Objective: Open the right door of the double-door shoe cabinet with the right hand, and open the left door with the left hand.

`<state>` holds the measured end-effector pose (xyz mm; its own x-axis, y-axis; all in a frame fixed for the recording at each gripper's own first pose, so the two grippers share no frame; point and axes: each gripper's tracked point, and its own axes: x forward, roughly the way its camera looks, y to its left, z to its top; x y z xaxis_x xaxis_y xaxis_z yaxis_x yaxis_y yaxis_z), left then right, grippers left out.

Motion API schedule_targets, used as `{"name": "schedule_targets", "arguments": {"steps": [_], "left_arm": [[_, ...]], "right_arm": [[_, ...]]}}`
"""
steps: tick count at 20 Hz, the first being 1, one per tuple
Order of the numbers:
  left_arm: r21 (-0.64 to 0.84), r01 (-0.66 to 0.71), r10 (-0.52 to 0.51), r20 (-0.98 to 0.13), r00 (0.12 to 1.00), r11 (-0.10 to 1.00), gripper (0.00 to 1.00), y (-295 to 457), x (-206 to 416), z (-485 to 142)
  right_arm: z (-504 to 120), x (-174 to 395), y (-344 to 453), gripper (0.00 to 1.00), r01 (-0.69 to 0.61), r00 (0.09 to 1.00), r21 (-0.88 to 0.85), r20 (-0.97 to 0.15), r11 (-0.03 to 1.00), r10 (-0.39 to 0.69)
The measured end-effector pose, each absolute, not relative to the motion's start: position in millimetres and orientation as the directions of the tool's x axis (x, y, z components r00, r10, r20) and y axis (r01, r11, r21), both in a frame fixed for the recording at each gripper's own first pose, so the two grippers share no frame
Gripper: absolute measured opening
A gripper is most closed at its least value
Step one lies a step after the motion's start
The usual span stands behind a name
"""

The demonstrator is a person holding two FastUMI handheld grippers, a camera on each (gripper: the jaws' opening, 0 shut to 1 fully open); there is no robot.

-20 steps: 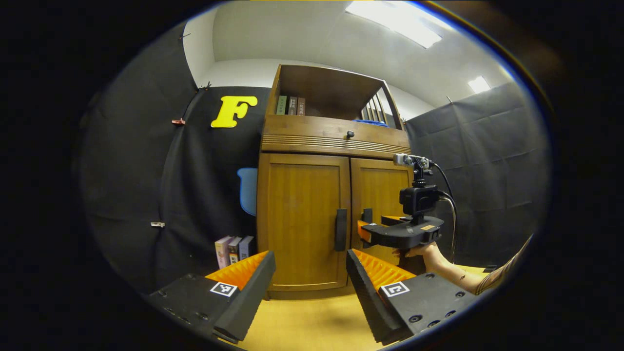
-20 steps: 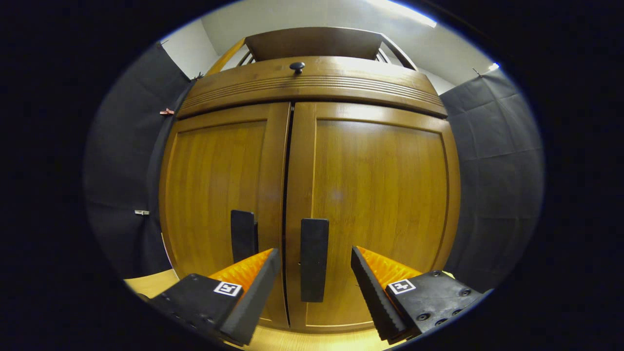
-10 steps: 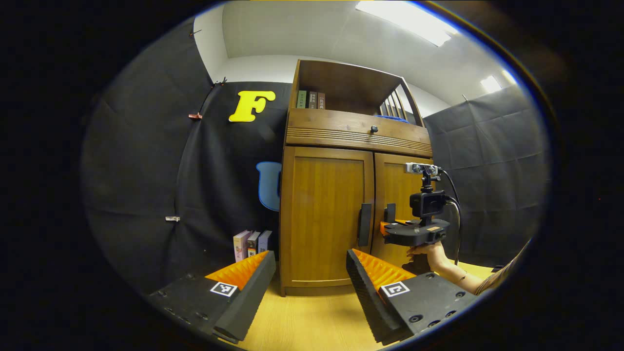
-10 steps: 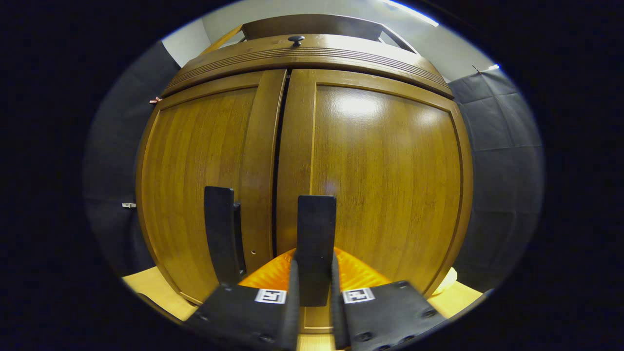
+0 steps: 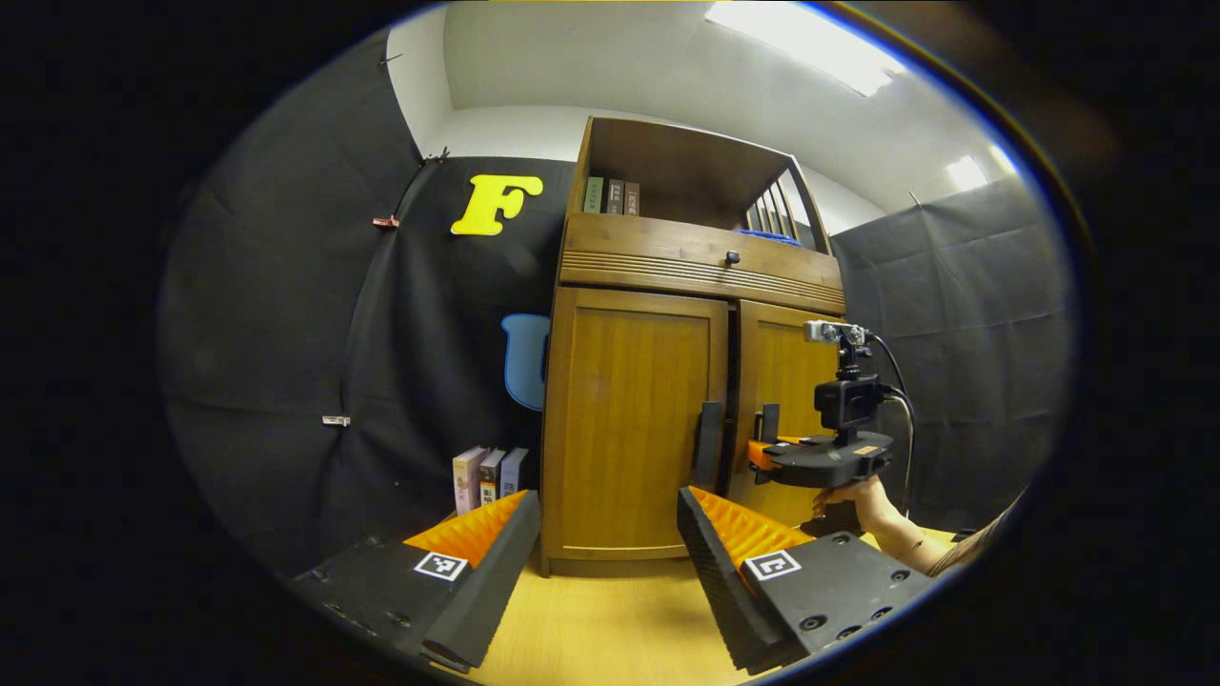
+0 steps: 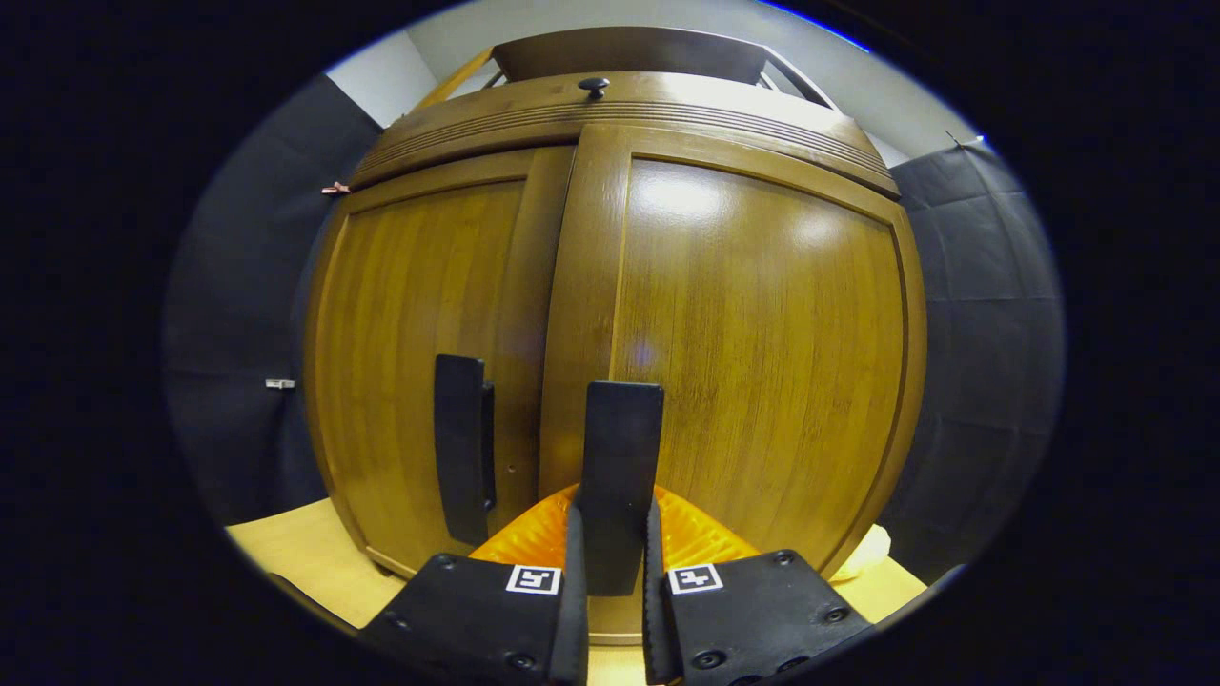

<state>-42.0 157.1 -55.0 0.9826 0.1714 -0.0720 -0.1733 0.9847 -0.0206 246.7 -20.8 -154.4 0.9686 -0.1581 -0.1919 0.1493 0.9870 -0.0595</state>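
The wooden shoe cabinet (image 5: 686,276) stands ahead in the left gripper view, its left door (image 5: 629,419) closed. My left gripper (image 5: 605,562) is open and holds nothing, well short of the left door's dark handle (image 5: 708,446). My right gripper (image 6: 610,591) is shut on the right door's dark vertical handle (image 6: 620,457). The right door (image 6: 762,362) sits slightly proud of the left door (image 6: 419,333) at the seam. The left handle (image 6: 464,443) stands free beside it. In the left gripper view the right gripper (image 5: 767,455) is at the right handle, held by a hand (image 5: 848,495).
Several books (image 5: 488,476) stand on the wooden floor (image 5: 610,629) to the left of the cabinet. Above the doors runs a drawer with a small knob (image 5: 732,256) and an open shelf with books (image 5: 610,195). Black cloth walls close in both sides.
My right gripper stays shut on the right handle, and the right door's edge has come out a little over the left door. My left gripper has barely shifted.
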Motion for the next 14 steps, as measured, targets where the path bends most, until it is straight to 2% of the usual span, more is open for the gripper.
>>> {"name": "schedule_targets", "arguments": {"steps": [3,4,6,7,8,10,11,14], "left_arm": [[-0.044,-0.152,0.148,-0.088,0.985,0.987,0.9,141,-43,-58],[-0.056,-0.144,0.139,-0.095,0.986,0.988,0.9,136,-43,-60],[-0.065,-0.136,0.128,-0.121,0.984,0.989,0.9,124,-43,-65],[-0.068,-0.138,0.129,-0.125,0.984,0.988,0.9,120,-43,-64],[-0.074,-0.138,0.128,-0.126,0.984,0.988,0.9,113,-43,-64],[-0.087,-0.124,0.113,-0.116,0.987,0.988,0.9,98,-43,-62],[-0.091,-0.117,0.107,-0.109,0.988,0.989,0.89,90,-43,-59],[-0.087,-0.098,0.09,-0.087,0.992,0.991,0.89,69,-42,-52]], "right_arm": [[-148,220,-22,0.27,0.098,0.975,-0.027,-0.2,0.995,-0.101],[-145,209,-23,0.23,0.087,0.976,-0.027,-0.198,0.996,-0.091],[-139,188,-27,0.26,0.066,0.978,-0.031,-0.196,0.997,-0.07],[-135,178,-29,0.23,0.056,0.979,-0.027,-0.196,0.998,-0.06],[-132,167,-33,0.27,0.049,0.979,-0.019,-0.196,0.999,-0.052],[-127,145,-42,0.23,0.036,0.979,-0.016,-0.2,0.999,-0.038],[-125,135,-46,0.26,0.032,0.979,-0.019,-0.201,0.999,-0.035],[-118,110,-63,0.26,0.033,0.978,-0.02,-0.205,0.999,-0.036]]}}
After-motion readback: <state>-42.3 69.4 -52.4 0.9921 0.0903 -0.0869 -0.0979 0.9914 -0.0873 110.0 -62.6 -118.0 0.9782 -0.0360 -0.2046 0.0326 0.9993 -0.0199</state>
